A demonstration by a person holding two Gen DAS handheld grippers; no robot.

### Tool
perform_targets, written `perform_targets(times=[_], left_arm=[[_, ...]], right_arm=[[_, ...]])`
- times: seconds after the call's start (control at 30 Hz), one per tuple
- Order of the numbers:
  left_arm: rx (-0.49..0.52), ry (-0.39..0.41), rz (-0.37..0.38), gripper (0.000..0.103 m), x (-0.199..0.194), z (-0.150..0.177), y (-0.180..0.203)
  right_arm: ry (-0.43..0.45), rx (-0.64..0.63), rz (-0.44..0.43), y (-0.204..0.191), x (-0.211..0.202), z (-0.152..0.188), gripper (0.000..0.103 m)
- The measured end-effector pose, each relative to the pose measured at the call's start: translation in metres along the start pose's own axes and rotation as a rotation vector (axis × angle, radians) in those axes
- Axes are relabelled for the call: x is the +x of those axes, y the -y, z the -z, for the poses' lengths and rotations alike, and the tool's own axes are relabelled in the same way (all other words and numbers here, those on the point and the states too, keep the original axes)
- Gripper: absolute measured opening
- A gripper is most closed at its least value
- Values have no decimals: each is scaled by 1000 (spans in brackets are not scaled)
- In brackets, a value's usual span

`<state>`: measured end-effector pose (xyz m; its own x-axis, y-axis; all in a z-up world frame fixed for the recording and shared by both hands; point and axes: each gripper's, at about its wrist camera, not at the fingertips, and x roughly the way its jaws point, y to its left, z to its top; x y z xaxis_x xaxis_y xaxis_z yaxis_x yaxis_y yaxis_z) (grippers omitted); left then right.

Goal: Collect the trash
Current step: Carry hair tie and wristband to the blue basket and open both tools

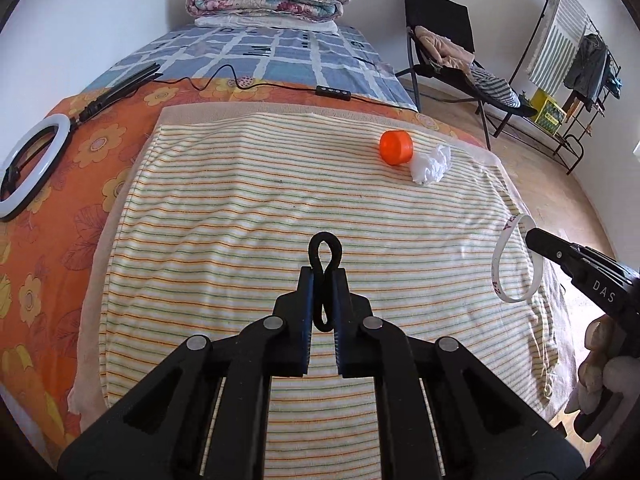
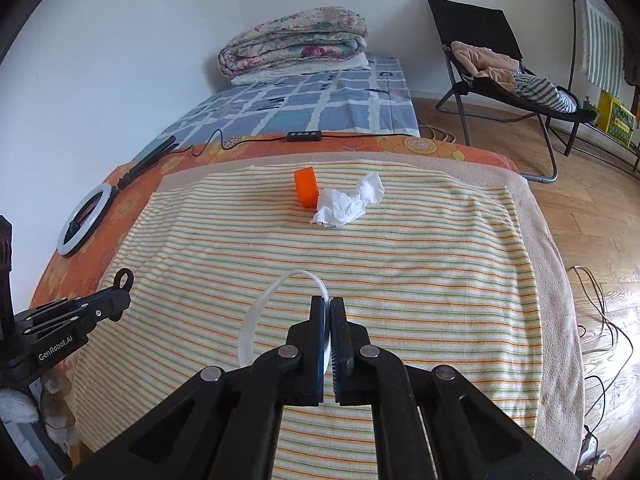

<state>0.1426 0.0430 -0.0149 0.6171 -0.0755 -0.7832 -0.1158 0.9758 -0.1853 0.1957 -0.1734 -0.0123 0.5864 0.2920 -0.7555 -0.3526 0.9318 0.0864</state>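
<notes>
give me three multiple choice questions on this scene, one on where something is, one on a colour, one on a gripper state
1. Where is the crumpled tissue?
A. touching the orange cap
B. on the chair
C. inside the ring light

2. What colour is the band in the right gripper?
A. black
B. white
C. orange

3. What is the state of the left gripper?
A. open and empty
B. shut on nothing
C. shut on a black loop

Answers:
1. A: the tissue lies against the orange cap on the striped towel.
2. B: the right gripper pinches a white band, also seen from the left wrist view.
3. C: the left gripper has its fingers closed on a black loop that sticks out past their tips.
</notes>
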Motion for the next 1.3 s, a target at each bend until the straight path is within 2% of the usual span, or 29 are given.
perform_targets(times=[0.23,0.6,0.73,0.9,1.3], left_arm=[[54,49,40,7,-50,22,18],[137,62,84,7,-104,88,35],[138,19,110,7,-109,118,32],[170,-15,102,7,-110,152,31],[184,-128,114,7,-90,228,26]], right_arm=[[57,-46,-35,-16,-53,14,0],[83,-139,-110,-54,-111,63,0],[58,-150,-137,-62,-118,89,0],[29,-164,-148,-67,-124,123,0],[-80,-175,-181,-68,-123,205,0]])
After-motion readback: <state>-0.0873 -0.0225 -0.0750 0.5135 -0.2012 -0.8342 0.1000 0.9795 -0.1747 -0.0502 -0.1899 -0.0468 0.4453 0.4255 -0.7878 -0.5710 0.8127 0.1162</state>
